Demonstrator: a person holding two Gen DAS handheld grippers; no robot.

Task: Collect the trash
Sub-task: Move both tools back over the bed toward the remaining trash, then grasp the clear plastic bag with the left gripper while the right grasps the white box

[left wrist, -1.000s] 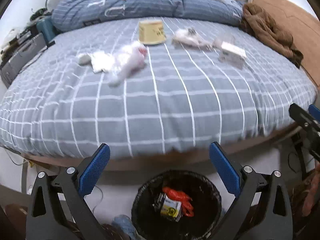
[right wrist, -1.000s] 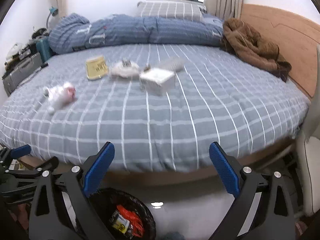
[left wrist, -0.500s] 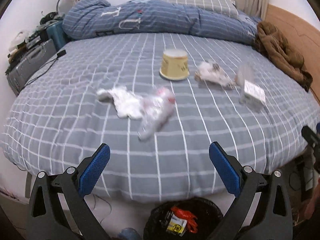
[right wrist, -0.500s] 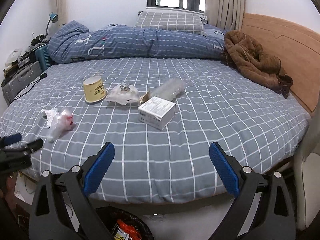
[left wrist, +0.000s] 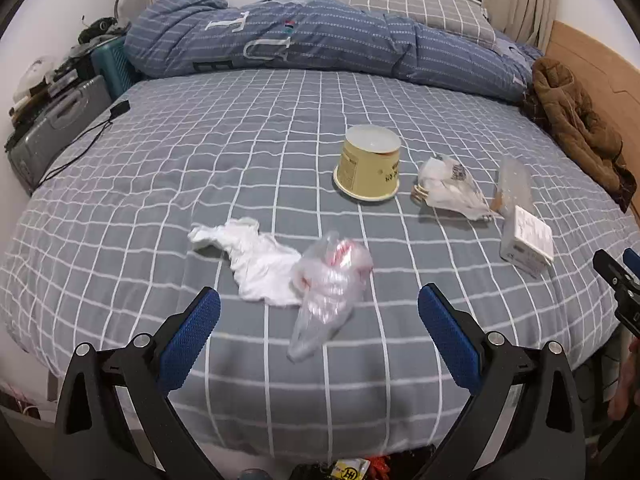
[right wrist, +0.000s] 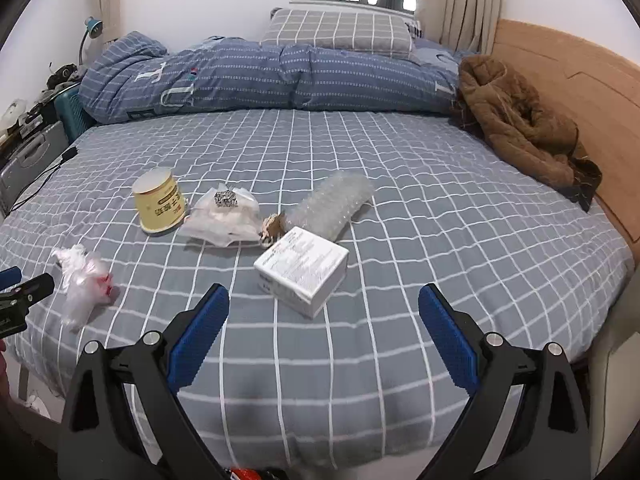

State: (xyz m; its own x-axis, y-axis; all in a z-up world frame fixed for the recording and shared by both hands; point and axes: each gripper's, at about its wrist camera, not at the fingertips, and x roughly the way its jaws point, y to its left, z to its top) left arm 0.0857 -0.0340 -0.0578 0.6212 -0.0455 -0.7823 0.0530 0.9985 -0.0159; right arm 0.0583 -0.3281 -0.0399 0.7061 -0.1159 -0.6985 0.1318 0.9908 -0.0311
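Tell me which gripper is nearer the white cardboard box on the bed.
Right. The right gripper hangs open just before the white cardboard box, almost lined up with it. The left gripper, also open, faces a clear plastic bag; the box lies off to its right.

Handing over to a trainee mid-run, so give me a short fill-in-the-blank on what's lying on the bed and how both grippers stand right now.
1. The yellow cup stands ___ on the bed, its base facing up.
2. Both the left gripper and the right gripper have their jaws ___.
3. Nearest ahead of the right gripper lies the white ___.
4. The clear plastic bag lies against a crumpled ___ tissue.

Missing words: upside down; open; box; white
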